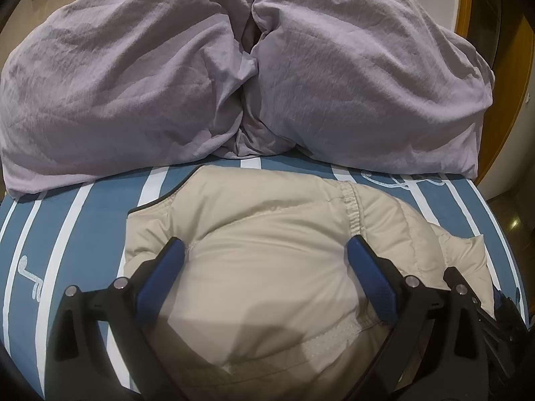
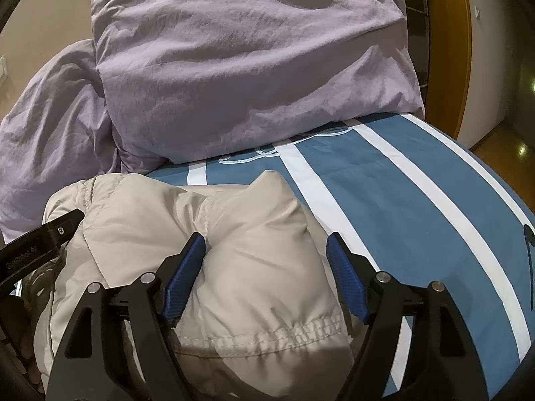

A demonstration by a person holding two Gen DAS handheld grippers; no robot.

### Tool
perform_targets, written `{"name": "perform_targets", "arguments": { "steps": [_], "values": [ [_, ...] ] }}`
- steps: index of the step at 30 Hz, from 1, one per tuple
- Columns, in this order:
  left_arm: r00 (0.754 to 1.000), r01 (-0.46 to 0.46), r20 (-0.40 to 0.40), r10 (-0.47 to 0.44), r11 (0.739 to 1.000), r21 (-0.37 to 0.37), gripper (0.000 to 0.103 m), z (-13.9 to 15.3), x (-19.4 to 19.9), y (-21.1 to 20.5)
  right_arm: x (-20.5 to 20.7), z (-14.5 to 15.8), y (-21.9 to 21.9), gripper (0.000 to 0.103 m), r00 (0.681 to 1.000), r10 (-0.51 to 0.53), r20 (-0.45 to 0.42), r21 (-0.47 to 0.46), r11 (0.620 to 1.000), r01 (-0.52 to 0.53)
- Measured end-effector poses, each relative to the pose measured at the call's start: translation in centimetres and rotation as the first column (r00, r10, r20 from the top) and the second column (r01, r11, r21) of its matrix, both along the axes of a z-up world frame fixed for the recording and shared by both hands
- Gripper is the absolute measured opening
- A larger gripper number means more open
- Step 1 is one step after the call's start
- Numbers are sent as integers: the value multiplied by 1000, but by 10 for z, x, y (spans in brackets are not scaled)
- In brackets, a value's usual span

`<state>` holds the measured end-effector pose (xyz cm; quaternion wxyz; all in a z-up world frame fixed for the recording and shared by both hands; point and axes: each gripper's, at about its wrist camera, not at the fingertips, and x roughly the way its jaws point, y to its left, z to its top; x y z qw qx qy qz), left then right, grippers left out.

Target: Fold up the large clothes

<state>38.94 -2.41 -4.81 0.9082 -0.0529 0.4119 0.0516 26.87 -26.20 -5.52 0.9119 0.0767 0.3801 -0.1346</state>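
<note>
A beige padded jacket (image 1: 267, 234) lies bundled on the blue and white striped bed sheet (image 1: 83, 220). My left gripper (image 1: 265, 250) is open, its blue fingers spread wide over the jacket's middle. My right gripper (image 2: 265, 247) is open too, its fingers either side of a puffy fold of the jacket (image 2: 254, 240) near an elastic hem. The fabric bulges between the fingers but they do not pinch it. Part of the left gripper's black body (image 2: 40, 244) shows at the left edge of the right wrist view.
A large lilac duvet (image 1: 167, 77) is heaped across the far side of the bed and also fills the right wrist view (image 2: 234, 67). The bed sheet (image 2: 418, 200) runs to the bed's right edge, with wooden floor and an orange door frame (image 2: 458, 50) beyond.
</note>
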Motion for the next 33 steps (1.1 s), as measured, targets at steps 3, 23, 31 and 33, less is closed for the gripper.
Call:
{"name": "perform_targets", "arguments": {
  "steps": [3,23,31,33],
  "values": [
    [1000,-2,2,2,1000,-1,98,0,0,0,0,0,0,76,1000,-1,0,-1,1000,1],
    [999,42,-9,-42,999,18,101,19,-41,2,-12,11,2,77,997,-6,-76,-1,1000,6],
    [999,4,-37,-7,997,-74,101,27,-74,20,-30,25,11,77,996,27,-85,-22,999,-29],
    [999,-3,-32,0,998,-70,101,32,-83,23,-36,37,15,72,996,52,-70,-25,998,-53]
  ]
}}
